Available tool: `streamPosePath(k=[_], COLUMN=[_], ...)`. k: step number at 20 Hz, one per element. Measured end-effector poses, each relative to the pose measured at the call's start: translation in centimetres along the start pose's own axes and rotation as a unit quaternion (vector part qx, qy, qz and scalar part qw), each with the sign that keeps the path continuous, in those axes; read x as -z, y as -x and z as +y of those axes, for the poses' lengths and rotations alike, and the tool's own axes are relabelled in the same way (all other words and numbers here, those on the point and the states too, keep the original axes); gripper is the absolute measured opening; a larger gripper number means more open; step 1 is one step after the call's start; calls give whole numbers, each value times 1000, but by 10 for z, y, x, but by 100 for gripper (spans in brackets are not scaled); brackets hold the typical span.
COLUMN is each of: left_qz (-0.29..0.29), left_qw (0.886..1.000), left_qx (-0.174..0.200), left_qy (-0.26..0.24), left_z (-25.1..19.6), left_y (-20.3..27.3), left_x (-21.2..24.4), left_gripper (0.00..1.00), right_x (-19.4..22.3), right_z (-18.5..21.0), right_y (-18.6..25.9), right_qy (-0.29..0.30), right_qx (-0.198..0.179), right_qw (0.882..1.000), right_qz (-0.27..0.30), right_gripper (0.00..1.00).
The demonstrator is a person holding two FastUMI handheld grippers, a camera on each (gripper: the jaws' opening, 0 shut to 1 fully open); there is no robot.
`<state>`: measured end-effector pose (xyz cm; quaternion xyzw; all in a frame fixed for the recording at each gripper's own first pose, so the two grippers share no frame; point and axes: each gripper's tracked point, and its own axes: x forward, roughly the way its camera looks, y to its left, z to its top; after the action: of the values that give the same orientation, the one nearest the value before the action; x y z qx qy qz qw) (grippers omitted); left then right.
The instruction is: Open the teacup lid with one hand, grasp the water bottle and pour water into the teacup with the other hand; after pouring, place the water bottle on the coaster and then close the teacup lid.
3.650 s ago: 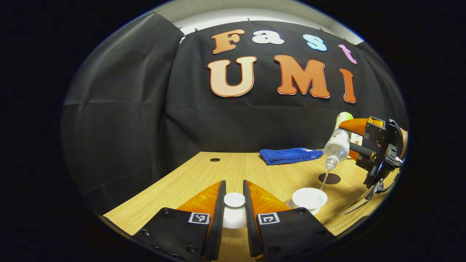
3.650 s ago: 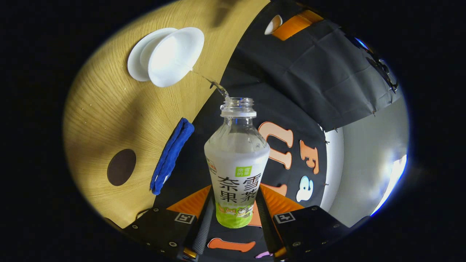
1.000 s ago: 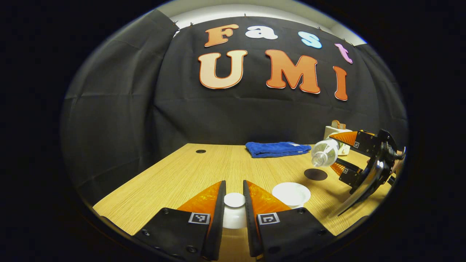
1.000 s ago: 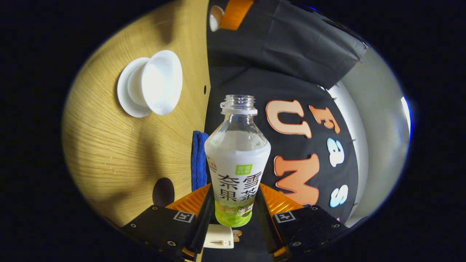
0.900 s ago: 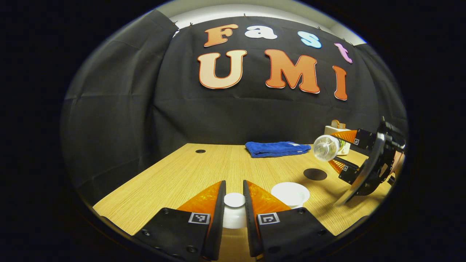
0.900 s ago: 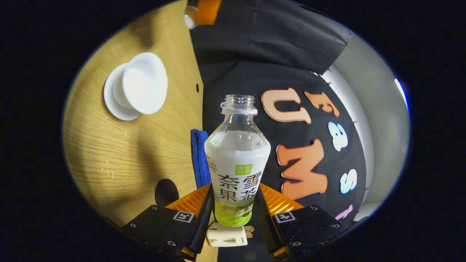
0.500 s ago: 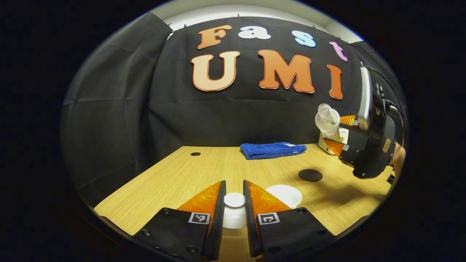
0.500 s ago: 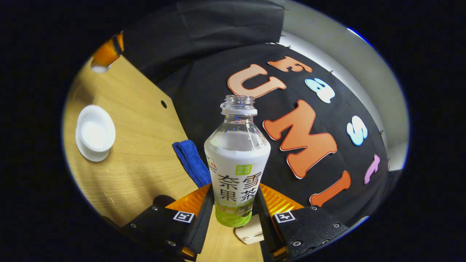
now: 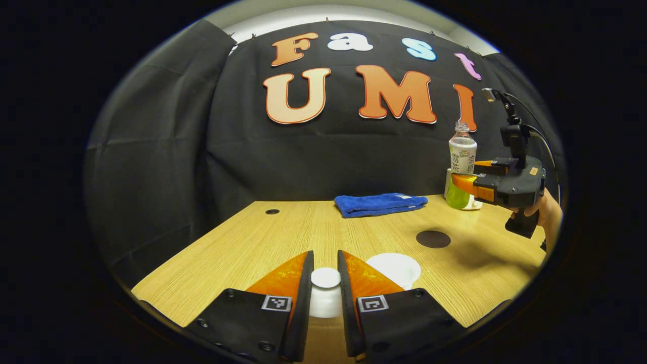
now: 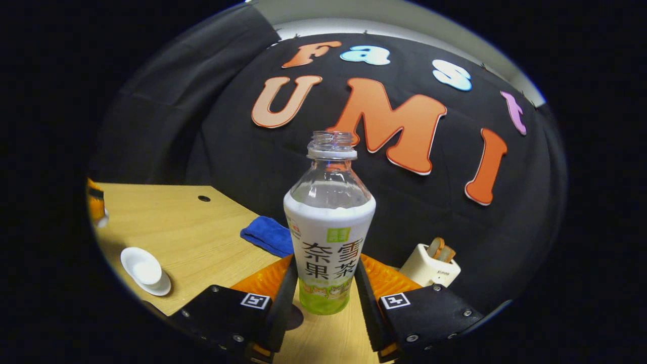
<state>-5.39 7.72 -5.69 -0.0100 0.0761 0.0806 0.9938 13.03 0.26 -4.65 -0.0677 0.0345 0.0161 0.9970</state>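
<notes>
Water bottle [image 10: 329,222] upright in right gripper [image 10: 323,293], seemingly above coaster [image 9: 433,239].

A staged recording booth, set up like a lab test station and not a lived-in room: black cloth wall [image 9: 167,151] hangs in creased panels, pinned along its top edge, closing in a light wood-grain table [image 9: 242,242] on the back and side. Above the cloth a strip of plain pale room wall [image 9: 333,12] shows. The table has a small round cable hole [image 9: 272,211] like an office desk, and a few household props are set out on it: a folded blue towel [image 9: 380,204], a dark round coaster [image 9: 433,238] and a small cream toaster-like prop [image 10: 428,268] near the back corner.
</notes>
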Motion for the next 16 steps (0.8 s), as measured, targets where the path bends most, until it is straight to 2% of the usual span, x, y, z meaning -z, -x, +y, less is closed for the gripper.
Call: streamPosePath(k=[4,7,16], left_qz=[3,4,6], left_qw=[1000,1000,1000], left_qx=[0,-5,-13], left_qy=[0,-4,-5], left_z=[-1,3,11], left_y=[-2,-1,-1], left_x=[1,2,6], left_gripper=[34,34,34], right_x=[14,21,54], right_z=[9,18,40], right_y=[-5,-7,-20], right_qy=[-85,-119,-117], right_qx=[-33,-48,-72], right_qw=[995,990,986], right_qz=[28,51,96], right_gripper=[65,65,65])
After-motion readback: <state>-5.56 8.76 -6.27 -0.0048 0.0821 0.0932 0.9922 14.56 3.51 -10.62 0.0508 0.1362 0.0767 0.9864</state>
